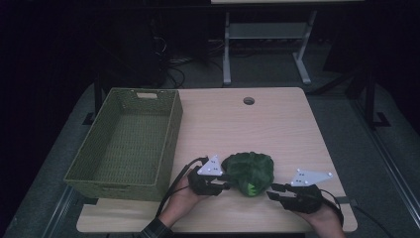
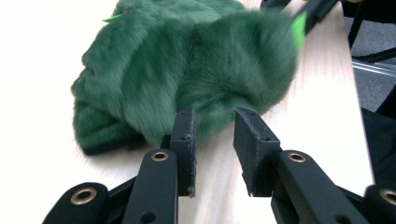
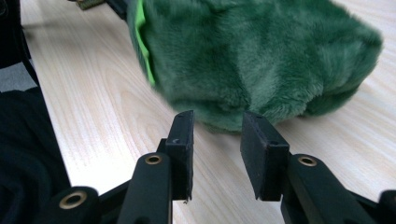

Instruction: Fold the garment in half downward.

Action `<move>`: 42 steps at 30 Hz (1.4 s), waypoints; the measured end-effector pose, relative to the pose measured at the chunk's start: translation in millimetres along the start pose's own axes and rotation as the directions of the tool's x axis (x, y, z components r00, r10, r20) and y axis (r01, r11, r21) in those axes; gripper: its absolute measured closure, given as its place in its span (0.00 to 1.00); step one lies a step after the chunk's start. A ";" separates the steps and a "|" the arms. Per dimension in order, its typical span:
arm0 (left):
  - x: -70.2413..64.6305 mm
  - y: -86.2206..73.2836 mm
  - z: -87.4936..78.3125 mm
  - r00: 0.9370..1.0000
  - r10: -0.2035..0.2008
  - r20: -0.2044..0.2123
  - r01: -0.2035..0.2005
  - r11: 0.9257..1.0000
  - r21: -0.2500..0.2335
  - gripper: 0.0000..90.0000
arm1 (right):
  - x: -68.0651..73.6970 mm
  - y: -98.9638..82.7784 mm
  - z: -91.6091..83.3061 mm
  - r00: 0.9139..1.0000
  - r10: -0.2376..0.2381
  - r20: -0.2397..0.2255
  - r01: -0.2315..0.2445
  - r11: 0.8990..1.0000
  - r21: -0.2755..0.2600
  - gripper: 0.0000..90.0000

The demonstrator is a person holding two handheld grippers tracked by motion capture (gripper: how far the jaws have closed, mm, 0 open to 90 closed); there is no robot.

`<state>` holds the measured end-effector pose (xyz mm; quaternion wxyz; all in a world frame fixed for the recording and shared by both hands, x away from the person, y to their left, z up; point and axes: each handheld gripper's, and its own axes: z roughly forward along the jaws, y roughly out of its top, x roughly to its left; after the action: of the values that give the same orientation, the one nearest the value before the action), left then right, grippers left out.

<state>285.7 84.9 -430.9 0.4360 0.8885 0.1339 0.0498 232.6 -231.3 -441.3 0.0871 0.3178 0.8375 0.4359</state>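
A green plush toy lies on the light wooden table, near the front edge and a little right of the middle — a rumpled heap of dark green fur with small bright-green patches. What creature it is meant to be is hard to tell from its bunched shape.

The left gripper sits just to the toy's left, held in the person's left hand, with its grey three-cornered plate on top. In the left gripper view its two black jaws stand parted with bare table showing between them; their tips are right at the fringe of the fur, but the pads press on nothing, so the grip is released.

The right gripper rests just to the toy's right, close to the front right corner of the table, held in the right hand. In the right gripper view its jaws likewise stand apart, the plush lying just beyond the tips and nothing clamped between them.

A woven green basket stands along the left edge of the table, well apart from the toy, its near end close to the front left corner. A round cable hole is cut in the tabletop near the back edge.
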 end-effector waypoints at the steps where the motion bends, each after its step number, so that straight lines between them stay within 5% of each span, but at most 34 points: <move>1: 0.0 0.0 0.0 1.000 0.000 0.000 0.000 1.000 0.000 0.76 | -0.5 1.3 -2.3 1.000 -0.001 0.005 0.001 1.000 -0.005 0.76; 7: 6.6 10.7 -9.1 1.000 -0.009 -0.004 0.009 0.999 -0.035 0.92 | -7.7 16.9 -3.5 1.000 -0.003 0.027 0.004 0.999 -0.033 0.91; 12: 17.0 23.6 9.0 1.000 -0.016 -0.004 0.016 0.998 -0.066 1.00 | -22.2 30.1 11.9 0.999 0.002 0.034 -0.002 1.000 -0.022 0.98; 16: 24.7 16.2 37.6 0.999 -0.044 -0.001 0.044 0.999 0.010 1.00 | -30.6 26.2 28.7 0.998 -0.006 0.058 0.003 0.999 0.049 1.00; 21: 28.0 6.5 49.5 0.999 -0.046 -0.014 0.047 0.996 0.071 1.00 | -33.5 16.5 44.0 0.999 0.014 0.044 -0.019 0.992 0.126 1.00; 27: 32.4 1.7 63.8 0.998 -0.039 -0.057 0.046 0.992 0.117 1.00 | -32.8 14.8 53.9 1.000 0.021 0.021 -0.024 0.988 0.153 1.00; 32: 36.3 2.7 64.6 0.997 -0.034 -0.064 0.041 0.993 0.115 1.00 | -30.4 13.5 57.8 1.000 0.027 0.014 -0.029 0.987 0.160 1.00; 36: 37.7 2.4 58.0 0.996 -0.069 -0.047 0.073 0.994 0.087 1.00 | -30.1 13.0 55.2 1.000 0.017 0.018 -0.019 0.985 0.170 1.00; 42: 28.3 8.1 32.2 0.997 -0.069 -0.042 0.071 0.996 0.050 1.00 | -34.6 15.8 24.2 0.999 0.020 0.029 -0.022 0.998 0.065 1.00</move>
<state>321.0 63.6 -445.1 0.4117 0.8930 0.1748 0.0490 277.1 -229.4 -448.1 0.0837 0.3355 0.8466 0.4047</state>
